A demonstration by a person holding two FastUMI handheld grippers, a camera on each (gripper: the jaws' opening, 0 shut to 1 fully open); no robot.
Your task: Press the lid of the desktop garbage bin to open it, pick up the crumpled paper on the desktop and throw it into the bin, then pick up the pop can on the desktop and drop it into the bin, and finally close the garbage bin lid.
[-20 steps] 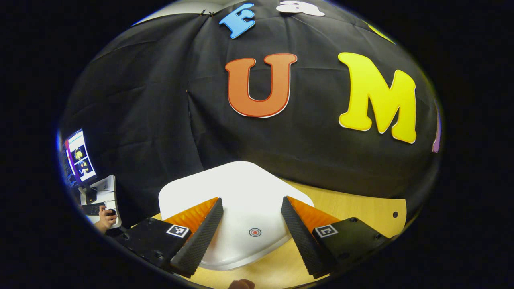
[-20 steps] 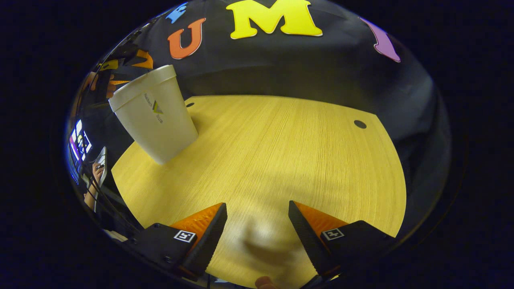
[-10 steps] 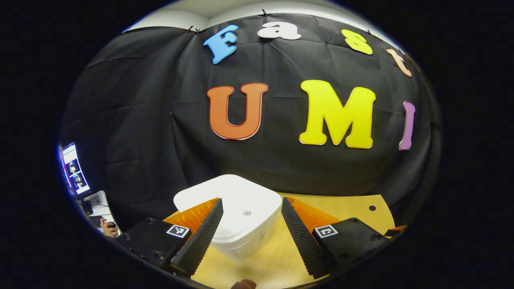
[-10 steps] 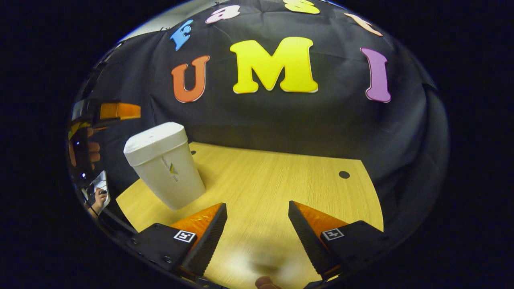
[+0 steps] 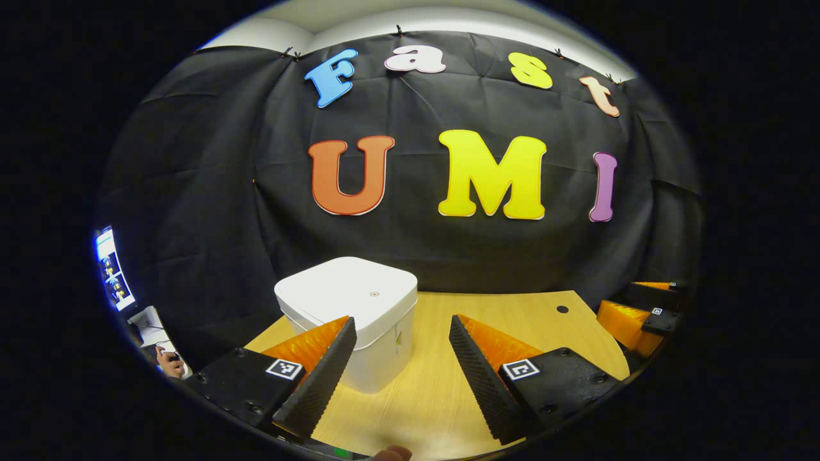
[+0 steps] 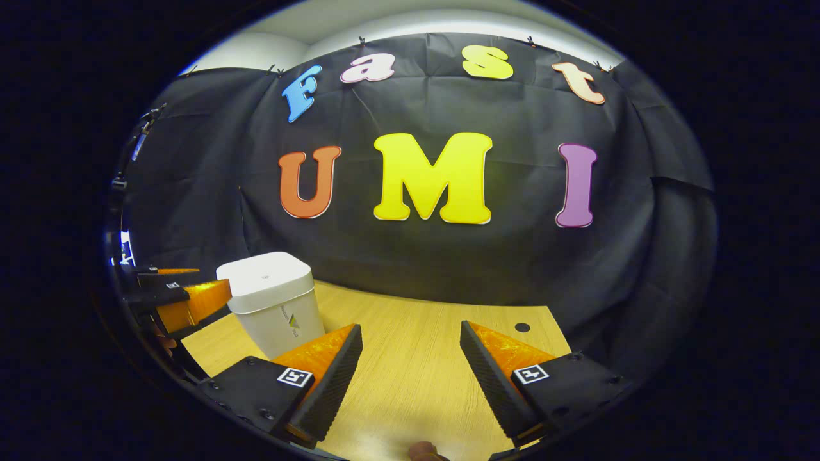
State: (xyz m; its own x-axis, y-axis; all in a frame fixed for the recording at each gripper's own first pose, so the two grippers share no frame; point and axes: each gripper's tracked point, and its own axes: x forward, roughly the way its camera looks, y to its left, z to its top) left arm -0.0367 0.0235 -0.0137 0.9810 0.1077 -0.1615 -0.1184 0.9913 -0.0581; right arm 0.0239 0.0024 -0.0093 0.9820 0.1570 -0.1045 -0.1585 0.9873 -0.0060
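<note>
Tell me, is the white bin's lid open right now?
No, the lid sits flat and shut on the bin, which stands upright on the table.

Each handheld gripper, the left gripper (image 5: 400,365) and the right gripper (image 6: 410,371), carries two wedge-shaped fingers with ridged inner faces on black screw-studded plates, each plate bearing a small square black-and-white marker.
</note>
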